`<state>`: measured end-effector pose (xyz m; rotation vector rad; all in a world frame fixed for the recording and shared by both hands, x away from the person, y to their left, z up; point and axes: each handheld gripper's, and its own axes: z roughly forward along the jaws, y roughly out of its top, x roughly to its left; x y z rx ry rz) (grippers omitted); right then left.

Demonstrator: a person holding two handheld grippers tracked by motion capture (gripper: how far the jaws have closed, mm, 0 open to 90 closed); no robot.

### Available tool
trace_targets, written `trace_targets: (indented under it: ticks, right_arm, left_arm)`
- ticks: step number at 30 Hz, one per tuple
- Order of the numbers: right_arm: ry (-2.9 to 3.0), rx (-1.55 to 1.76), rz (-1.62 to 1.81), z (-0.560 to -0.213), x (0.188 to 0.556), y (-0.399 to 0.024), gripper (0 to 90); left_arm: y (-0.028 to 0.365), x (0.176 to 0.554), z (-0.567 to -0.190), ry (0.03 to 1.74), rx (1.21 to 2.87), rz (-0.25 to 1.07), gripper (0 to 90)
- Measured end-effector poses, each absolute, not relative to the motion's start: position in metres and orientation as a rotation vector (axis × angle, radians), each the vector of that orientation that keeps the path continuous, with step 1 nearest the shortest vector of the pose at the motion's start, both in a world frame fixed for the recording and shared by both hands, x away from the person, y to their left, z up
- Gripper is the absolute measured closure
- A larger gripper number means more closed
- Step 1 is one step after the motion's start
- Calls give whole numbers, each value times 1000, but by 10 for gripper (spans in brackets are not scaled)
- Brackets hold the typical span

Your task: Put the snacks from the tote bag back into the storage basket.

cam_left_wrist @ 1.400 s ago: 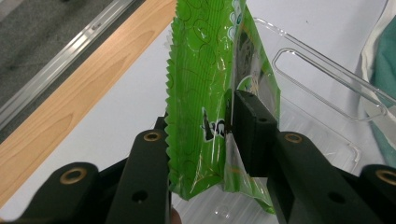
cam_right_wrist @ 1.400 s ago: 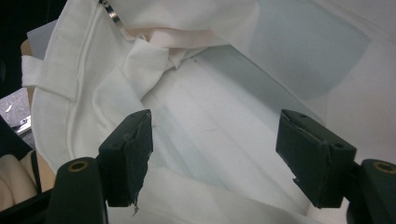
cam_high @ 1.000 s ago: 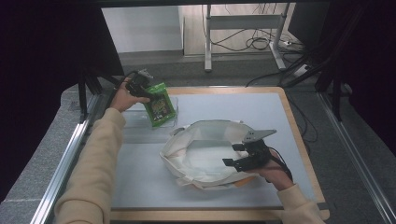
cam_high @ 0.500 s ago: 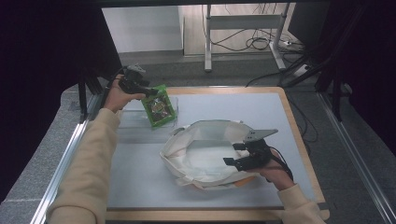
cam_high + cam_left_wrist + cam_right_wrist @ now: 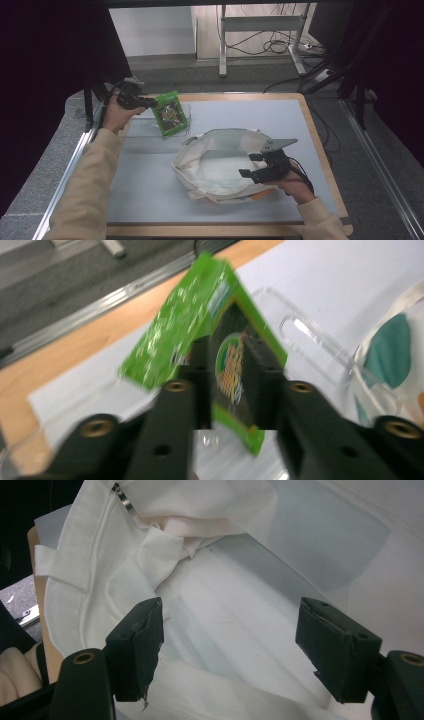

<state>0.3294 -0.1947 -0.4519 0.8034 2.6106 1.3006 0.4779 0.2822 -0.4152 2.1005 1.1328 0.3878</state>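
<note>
Now the green packet hangs tilted over the clear tray at the far left of the table, lifted off the tray floor. In the left gripper view the packet is blurred, with its lower edge between the two black jaws. The left gripper has just been closing its jaws, and they now pinch the packet by that edge; the person's left hand holds the gripper just off the table's left rim.

Near the tray, toward the middle of the table, lies a white cloth bag with its mouth pulled open, a little orange showing at its near edge. The right gripper sits at the bag's right rim, jaws spread wide. In the right gripper view both pads stand well apart over the bag's pale inside, gripping nothing between them.
</note>
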Motion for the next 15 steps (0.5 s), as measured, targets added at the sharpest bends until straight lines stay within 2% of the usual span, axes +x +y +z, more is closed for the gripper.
trace_targets:
  ticks: [4,15]
  right_arm:
    - [2615,796,1300,-452,328,-193,275]
    - [2610,790,1301,-451,328,-192,275]
  left_arm:
    - [288,472,-424,1216,2099,367,900]
    - [285,487,-455,1406,2113,337,900]
